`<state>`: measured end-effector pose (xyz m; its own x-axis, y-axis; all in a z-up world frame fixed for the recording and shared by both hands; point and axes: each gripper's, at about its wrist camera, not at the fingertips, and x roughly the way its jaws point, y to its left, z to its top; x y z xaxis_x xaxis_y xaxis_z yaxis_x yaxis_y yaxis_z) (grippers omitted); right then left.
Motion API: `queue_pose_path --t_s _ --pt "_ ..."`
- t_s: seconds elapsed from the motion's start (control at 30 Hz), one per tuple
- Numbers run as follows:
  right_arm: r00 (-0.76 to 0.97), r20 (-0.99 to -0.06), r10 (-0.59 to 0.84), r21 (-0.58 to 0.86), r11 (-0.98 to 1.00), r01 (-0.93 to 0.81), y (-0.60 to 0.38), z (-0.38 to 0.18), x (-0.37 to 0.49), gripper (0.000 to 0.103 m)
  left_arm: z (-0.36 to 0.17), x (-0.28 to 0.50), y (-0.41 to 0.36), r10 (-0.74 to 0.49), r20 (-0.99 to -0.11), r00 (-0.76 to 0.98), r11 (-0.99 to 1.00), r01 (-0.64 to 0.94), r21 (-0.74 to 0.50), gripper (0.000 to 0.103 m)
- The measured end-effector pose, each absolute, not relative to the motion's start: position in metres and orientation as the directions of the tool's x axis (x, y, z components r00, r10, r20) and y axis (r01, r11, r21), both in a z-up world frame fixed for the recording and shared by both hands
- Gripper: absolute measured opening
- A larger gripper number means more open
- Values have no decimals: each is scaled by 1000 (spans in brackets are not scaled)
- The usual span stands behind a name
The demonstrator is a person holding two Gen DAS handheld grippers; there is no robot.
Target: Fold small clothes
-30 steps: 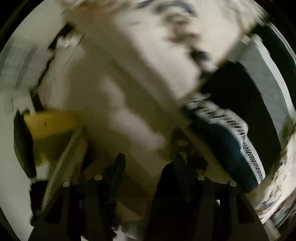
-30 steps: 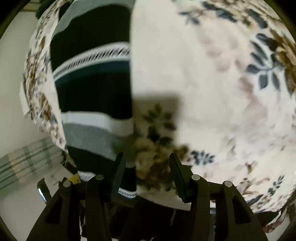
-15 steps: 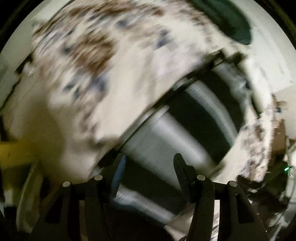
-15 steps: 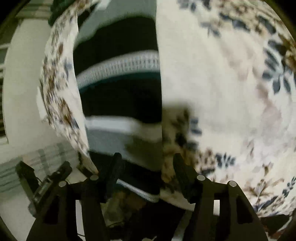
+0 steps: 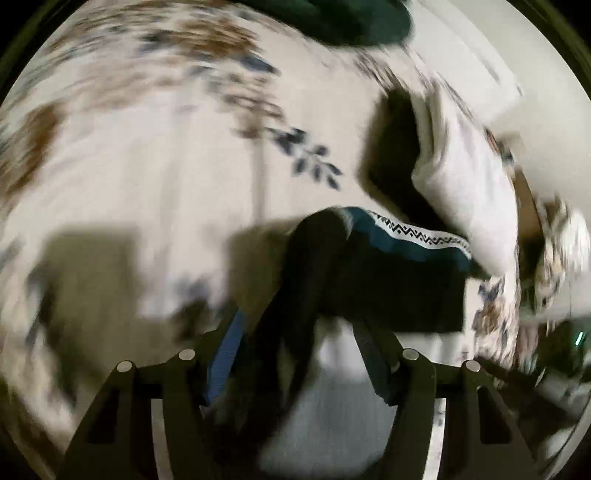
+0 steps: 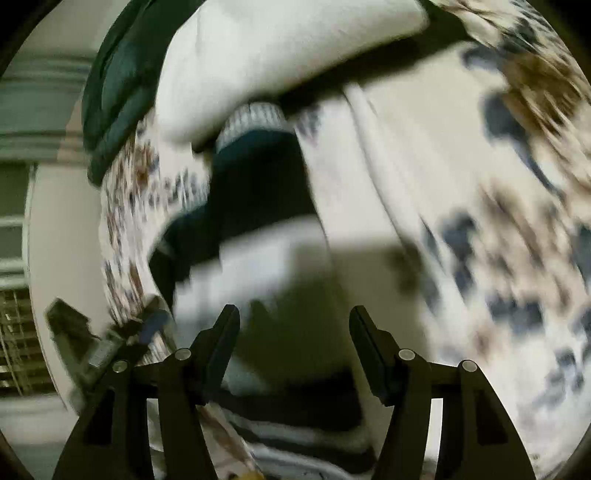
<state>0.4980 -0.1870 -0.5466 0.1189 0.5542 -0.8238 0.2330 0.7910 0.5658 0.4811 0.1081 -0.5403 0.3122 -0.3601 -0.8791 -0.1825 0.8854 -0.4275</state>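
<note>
**Left wrist view: striped garment between the tongs, motion blur heavy**

Left wrist view blurred. Risk first: fabric sliding out of the left tongs (image 5: 299,332) mid-fold, since dark cloth runs between the fingers but no clamped contact visible; fast swing also likely to drag the fold crooked or bunch it. Second risk: snagging the floral bedsheet (image 5: 147,155) along with the garment, as both lie touching.

Striped garment (image 5: 402,266), dark teal with white zigzag band, lying on the bedsheet just beside a white pillow (image 5: 469,199), partly under its edge. Dark green pillow (image 5: 332,18) at the far edge.

Left tongs: spread wide, dark fold passing through the gap; gripping or not, cannot tell.

Right tongs (image 6: 293,336): spread wide, holding nothing, hovering over the garment's white-grey band (image 6: 266,266); contact unclear, shadow cast on cloth below.
</note>
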Motion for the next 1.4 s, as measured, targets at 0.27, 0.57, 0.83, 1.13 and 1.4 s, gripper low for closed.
queue_pose_path --t_s 0.27,0.57,0.83,1.13,1.4 --pt "160 -818 553 566 722 398 -189 -585 559 10 -536 512 120 -512 -775 371 809 -95 -580 14" --pt "137 -855 501 512 770 381 -194 -586 580 17 -568 526 145 -601 -748 283 737 -165 -655 24" --pt "164 -854 495 521 810 270 -169 -580 616 19 -556 554 130 -547 -757 359 786 -92 -611 16" --pt "117 -882 456 468 824 319 -168 -586 632 17 -571 561 131 -560 -776 289 789 -98 -606 11" --pt "66 -795 603 586 734 345 -203 -579 526 44 -536 473 164 -557 -750 358 772 -110 -626 60"
